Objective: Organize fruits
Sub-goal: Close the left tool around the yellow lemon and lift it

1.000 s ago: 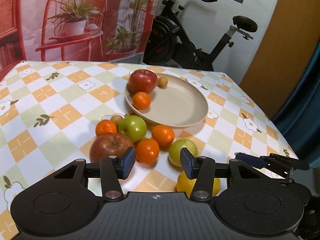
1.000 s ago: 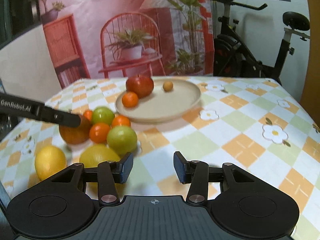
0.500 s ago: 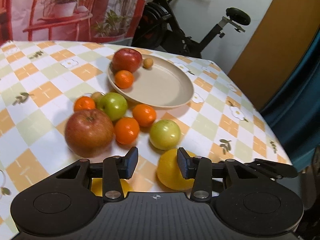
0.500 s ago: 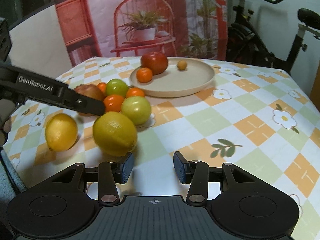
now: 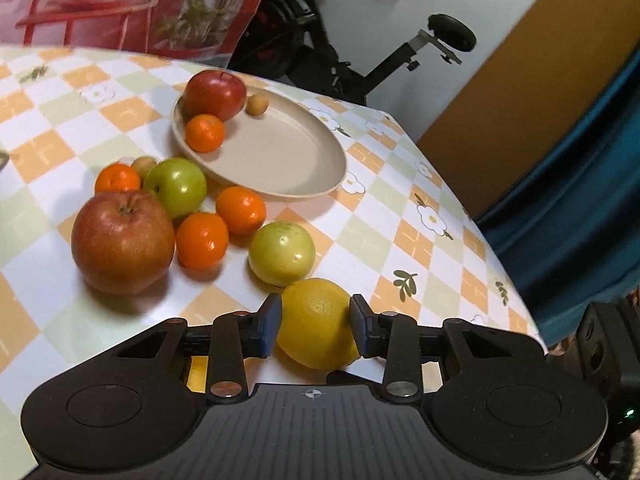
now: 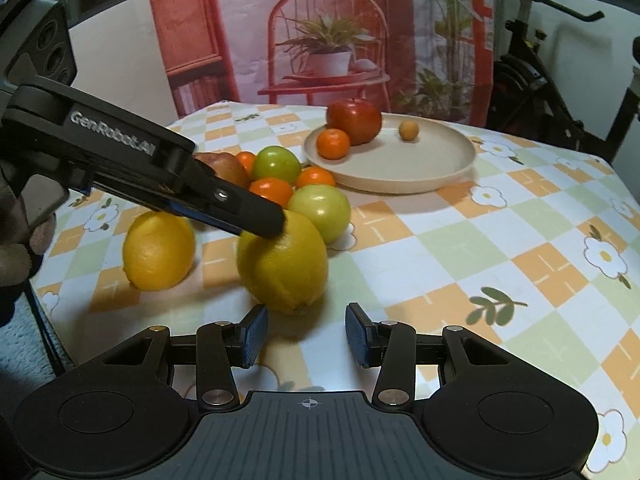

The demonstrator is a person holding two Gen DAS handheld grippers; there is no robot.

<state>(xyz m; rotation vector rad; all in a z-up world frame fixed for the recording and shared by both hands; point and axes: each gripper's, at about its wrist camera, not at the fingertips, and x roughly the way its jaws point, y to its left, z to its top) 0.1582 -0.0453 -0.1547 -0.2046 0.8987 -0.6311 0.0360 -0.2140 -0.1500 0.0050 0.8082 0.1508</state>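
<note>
Presently the left gripper (image 5: 314,326), jaws just closing, clamps the nearer lemon (image 5: 316,322) on the tablecloth (image 5: 400,240) while the right gripper (image 6: 306,336) idles empty beside it; next, lift toward the plate (image 5: 288,152).

A: What sort of place is this?
B: A home room. A table (image 6: 500,240) carries a flowered checked cloth, an exercise bike (image 5: 320,48) stands behind it, and a curtain (image 5: 580,200) hangs beside it.
</note>
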